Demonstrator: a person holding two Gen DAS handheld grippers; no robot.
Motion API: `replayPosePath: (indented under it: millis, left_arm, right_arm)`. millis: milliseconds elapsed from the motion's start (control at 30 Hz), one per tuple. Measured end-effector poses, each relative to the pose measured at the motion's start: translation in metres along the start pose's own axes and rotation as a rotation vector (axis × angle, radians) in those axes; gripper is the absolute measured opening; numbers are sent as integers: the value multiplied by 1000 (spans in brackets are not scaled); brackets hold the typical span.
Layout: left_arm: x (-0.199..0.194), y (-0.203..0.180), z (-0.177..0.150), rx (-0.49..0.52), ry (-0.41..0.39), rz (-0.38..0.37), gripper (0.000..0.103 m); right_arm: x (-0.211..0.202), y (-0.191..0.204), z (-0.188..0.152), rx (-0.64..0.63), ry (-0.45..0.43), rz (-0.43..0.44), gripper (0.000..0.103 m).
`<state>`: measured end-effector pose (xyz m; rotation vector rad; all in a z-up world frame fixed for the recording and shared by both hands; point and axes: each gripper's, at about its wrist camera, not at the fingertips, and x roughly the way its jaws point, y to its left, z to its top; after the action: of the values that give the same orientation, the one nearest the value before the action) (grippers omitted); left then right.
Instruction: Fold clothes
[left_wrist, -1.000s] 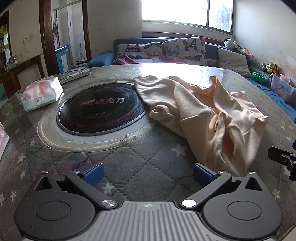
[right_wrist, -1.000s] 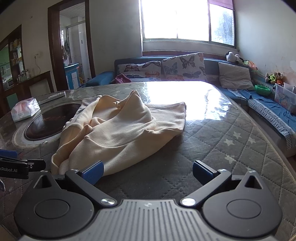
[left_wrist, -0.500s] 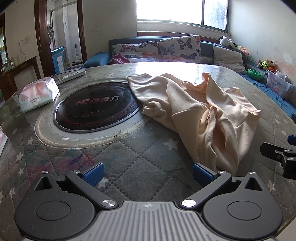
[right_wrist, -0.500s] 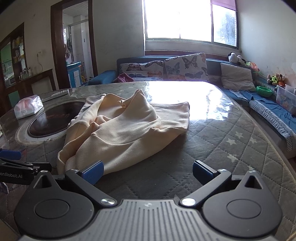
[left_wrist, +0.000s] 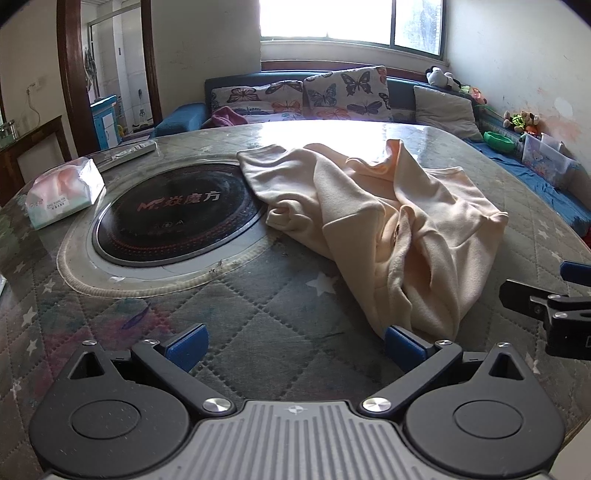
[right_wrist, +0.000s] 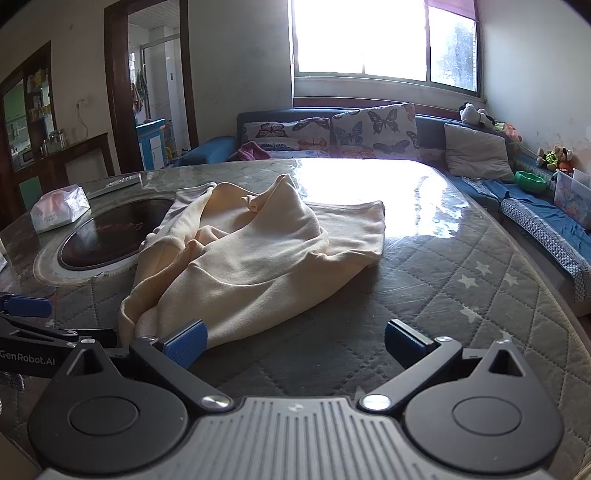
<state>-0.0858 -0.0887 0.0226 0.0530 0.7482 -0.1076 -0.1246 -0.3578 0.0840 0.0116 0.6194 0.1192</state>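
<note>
A crumpled cream garment (left_wrist: 388, 221) lies in a heap on the round quilted table (left_wrist: 229, 325), partly over the dark induction hob (left_wrist: 173, 210). It also shows in the right wrist view (right_wrist: 255, 258). My left gripper (left_wrist: 293, 341) is open and empty, just short of the garment's near edge; its right fingertip is close to the cloth. My right gripper (right_wrist: 293, 341) is open and empty, its left fingertip by the garment's near hem. The right gripper's side (left_wrist: 554, 306) shows at the right edge of the left wrist view, and the left gripper (right_wrist: 29, 325) at the left edge of the right wrist view.
A tissue pack (left_wrist: 62, 192) and a remote (left_wrist: 129, 151) lie at the table's far left. A sofa with butterfly cushions (left_wrist: 332, 96) stands behind the table, with toys and a plastic box (left_wrist: 546, 155) along the right wall. A doorway is at the back left.
Both grippers have drawn back and risen slightly from the garment, so more of the table shows. The garment has not moved. Both jaws stay open.
</note>
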Motion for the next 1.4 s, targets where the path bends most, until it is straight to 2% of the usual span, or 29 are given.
replayPosePath:
  millis: [1400]
  left_arm:
    - [9,-9,9,16,27,-14,103]
  right_arm:
    - [15,7,4,-8,44,24,103]
